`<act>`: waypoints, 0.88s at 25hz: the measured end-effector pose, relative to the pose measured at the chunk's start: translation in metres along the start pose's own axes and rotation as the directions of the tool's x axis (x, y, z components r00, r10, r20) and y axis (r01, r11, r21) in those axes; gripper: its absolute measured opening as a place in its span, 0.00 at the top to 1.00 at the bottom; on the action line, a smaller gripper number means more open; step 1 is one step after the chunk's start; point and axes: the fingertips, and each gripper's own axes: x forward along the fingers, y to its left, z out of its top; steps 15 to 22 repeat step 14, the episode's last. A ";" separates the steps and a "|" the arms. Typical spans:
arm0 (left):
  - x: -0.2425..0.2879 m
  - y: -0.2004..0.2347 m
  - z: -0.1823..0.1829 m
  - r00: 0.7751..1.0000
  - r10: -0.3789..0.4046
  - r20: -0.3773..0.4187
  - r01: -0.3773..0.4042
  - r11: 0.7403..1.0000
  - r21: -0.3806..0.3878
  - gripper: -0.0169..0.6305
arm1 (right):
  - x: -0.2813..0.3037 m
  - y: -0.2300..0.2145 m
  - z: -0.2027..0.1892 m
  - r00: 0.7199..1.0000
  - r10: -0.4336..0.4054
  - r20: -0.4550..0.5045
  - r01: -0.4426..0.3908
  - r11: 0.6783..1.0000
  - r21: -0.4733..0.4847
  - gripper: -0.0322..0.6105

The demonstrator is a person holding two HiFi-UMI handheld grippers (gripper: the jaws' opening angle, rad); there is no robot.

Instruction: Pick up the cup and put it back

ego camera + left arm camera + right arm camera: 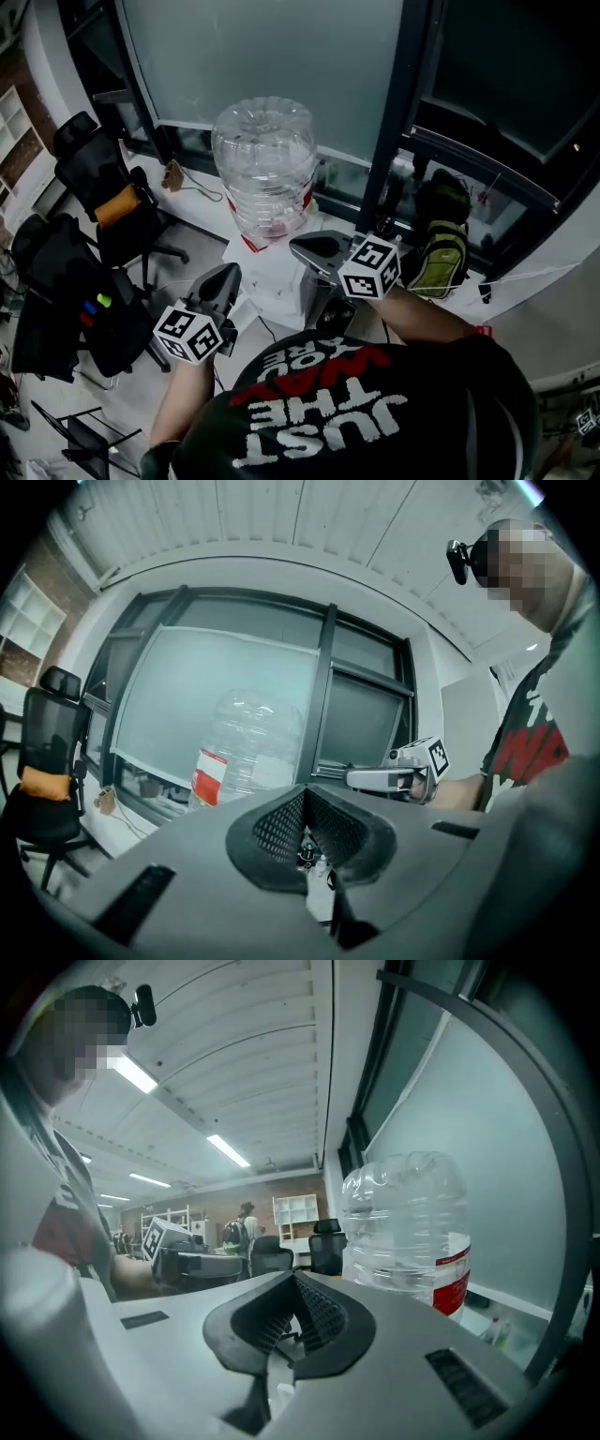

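No cup shows in any view. A large clear water bottle (265, 164) with a red and white label stands upside down on a white dispenser (281, 281). My left gripper (228, 273) is held in the air at the dispenser's left side, jaws shut with nothing between them. My right gripper (298, 247) hovers at the dispenser's right, beside the bottle's base, also shut and empty. In the left gripper view the closed jaws (305, 795) point past the bottle (248, 747) toward the right gripper (389, 778). The right gripper view shows its closed jaws (295, 1281) beside the bottle (408, 1232).
Black office chairs (98, 187) stand at the left, one with an orange cushion. A green and black backpack (441, 248) leans below the frosted window (262, 47) at the right. A dark window post (394, 112) rises behind the dispenser. A person stands far off (246, 1227) in the office.
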 end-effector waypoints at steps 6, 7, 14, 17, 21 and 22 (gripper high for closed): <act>0.000 0.004 -0.006 1.000 0.011 -0.001 -0.011 1.000 -0.014 0.96 | 0.003 -0.004 -0.005 1.000 0.004 -0.015 -0.004 1.000 -0.003 0.90; 0.001 0.004 -0.007 1.000 0.010 -0.001 -0.010 1.000 -0.017 0.96 | 0.003 -0.004 -0.006 1.000 0.005 -0.017 -0.005 1.000 -0.004 0.90; 0.006 0.001 -0.005 1.000 0.001 0.002 -0.001 1.000 -0.028 0.96 | 0.002 -0.007 -0.004 1.000 0.008 -0.021 -0.008 1.000 -0.012 0.90; 0.006 0.001 -0.005 1.000 0.001 0.002 -0.001 1.000 -0.028 0.96 | 0.002 -0.007 -0.004 1.000 0.008 -0.021 -0.008 1.000 -0.012 0.90; 0.006 0.001 -0.005 1.000 0.001 0.002 -0.001 1.000 -0.028 0.96 | 0.002 -0.007 -0.004 1.000 0.008 -0.021 -0.008 1.000 -0.012 0.90; 0.006 0.001 -0.005 1.000 0.001 0.002 -0.001 1.000 -0.028 0.96 | 0.002 -0.007 -0.004 1.000 0.008 -0.021 -0.008 1.000 -0.012 0.90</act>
